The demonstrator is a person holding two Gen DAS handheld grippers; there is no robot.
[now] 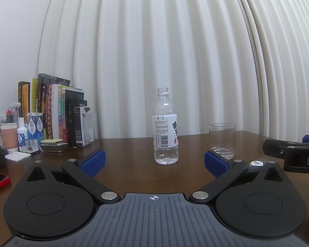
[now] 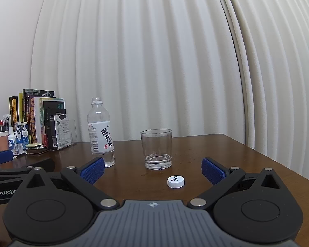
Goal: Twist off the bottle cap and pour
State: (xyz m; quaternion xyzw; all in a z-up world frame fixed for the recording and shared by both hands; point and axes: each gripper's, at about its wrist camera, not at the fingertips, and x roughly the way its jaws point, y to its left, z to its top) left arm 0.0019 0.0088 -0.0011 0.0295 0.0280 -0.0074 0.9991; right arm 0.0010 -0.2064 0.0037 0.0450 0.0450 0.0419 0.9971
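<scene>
Judging from the layout, you are past pouring: clear plastic bottle stands uncapped mid-table, nearly empty; water sits in the clear glass tumbler; white cap lies near you. Left claw and right claw released, empty. Next: recap, or stop.

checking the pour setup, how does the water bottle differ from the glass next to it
The water bottle is taller and narrows to a threaded neck; the glass is short with a wide mouth. The bottle carries a white printed label; the glass is plain. The bottle's bottom holds a little water; the glass's contents are unclear. Both are clear, upright, uncapped and on the wooden table.
</scene>
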